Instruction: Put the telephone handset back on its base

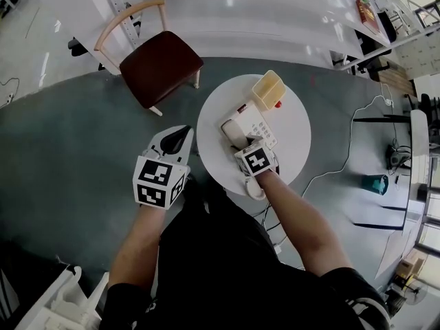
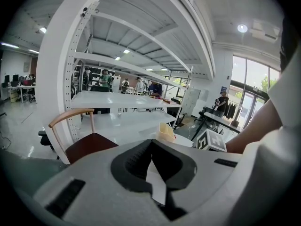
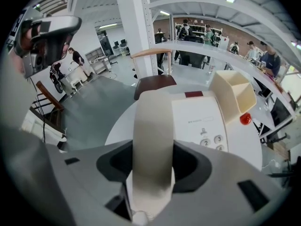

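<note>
At a round white table [image 1: 294, 126], the right gripper [image 3: 153, 166] pinches a cream telephone handset [image 3: 153, 126] across its middle, jaws pressed to both sides. The handset lies lengthwise over the left side of the base [image 3: 200, 121]; whether it is fully seated cannot be told. A pale yellow container [image 1: 269, 88] stands at the table's far edge. The left gripper [image 2: 151, 165] hangs left of the table, jaws pressed together and empty, facing a brown-seated chair [image 1: 159, 66].

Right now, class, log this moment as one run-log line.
right gripper: shut on handset | handset: over base, seating unclear | left gripper: shut, empty, beside round table
</note>
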Demonstrator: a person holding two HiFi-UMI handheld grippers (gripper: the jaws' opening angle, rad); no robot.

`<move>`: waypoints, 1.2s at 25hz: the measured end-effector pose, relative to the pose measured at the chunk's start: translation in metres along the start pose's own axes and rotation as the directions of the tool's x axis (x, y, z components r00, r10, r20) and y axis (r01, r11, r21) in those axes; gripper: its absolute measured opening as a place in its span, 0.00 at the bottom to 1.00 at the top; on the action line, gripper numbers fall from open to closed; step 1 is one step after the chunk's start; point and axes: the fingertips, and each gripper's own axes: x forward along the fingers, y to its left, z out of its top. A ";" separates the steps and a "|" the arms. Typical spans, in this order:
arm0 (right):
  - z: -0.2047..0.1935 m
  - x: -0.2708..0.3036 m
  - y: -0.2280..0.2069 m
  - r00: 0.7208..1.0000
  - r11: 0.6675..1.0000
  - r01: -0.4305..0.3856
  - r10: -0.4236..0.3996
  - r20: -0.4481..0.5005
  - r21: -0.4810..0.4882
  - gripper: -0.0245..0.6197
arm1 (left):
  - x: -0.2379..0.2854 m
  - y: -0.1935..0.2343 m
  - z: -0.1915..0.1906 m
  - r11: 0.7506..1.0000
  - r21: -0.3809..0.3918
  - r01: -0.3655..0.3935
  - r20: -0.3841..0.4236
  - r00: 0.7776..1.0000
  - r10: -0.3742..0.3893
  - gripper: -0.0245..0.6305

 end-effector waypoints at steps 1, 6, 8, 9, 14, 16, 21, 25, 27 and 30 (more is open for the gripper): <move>0.000 0.000 0.000 1.000 1.000 0.005 -0.005 0.000 0.001 0.38 | 0.000 0.000 0.000 1.000 -0.001 0.001 -0.002 1.000 -0.001 0.05; -0.002 -0.001 -0.001 1.000 1.000 0.023 -0.023 0.006 0.015 0.38 | 0.000 0.002 0.002 1.000 0.002 0.004 0.000 1.000 -0.004 0.05; -0.002 0.000 -0.001 1.000 1.000 0.019 -0.019 0.015 0.016 0.38 | 0.001 0.003 0.002 1.000 0.003 0.005 0.001 1.000 -0.005 0.05; -0.002 0.000 -0.002 1.000 1.000 0.016 -0.016 0.020 0.018 0.38 | 0.001 0.003 0.002 1.000 0.003 0.005 0.000 1.000 -0.005 0.05; 0.001 -0.001 -0.001 0.999 1.000 0.008 -0.009 0.035 0.026 0.38 | 0.001 0.002 0.001 1.000 0.003 0.012 -0.004 1.000 -0.012 0.05; 0.000 0.000 -0.001 0.999 0.999 0.017 -0.018 0.033 0.027 0.38 | 0.002 0.002 -0.001 1.000 0.002 0.014 -0.006 1.000 -0.014 0.05; 0.000 -0.001 -0.002 0.998 0.998 0.054 -0.054 0.024 0.023 0.38 | 0.001 0.003 -0.002 1.000 0.001 0.015 -0.007 1.000 -0.015 0.05; 0.013 -0.004 -0.008 0.994 0.994 0.105 -0.103 0.045 -0.042 0.39 | 0.000 0.005 -0.003 1.000 -0.001 0.014 -0.008 1.000 -0.014 0.05; 0.011 -0.002 -0.010 0.995 0.995 0.093 -0.092 0.033 -0.027 0.40 | 0.000 0.007 -0.004 1.000 -0.002 0.015 -0.009 1.000 -0.015 0.05; 0.005 0.000 -0.010 0.998 0.998 0.065 -0.065 0.012 0.000 0.40 | 0.001 0.010 -0.005 1.000 -0.008 0.017 -0.011 1.000 -0.017 0.05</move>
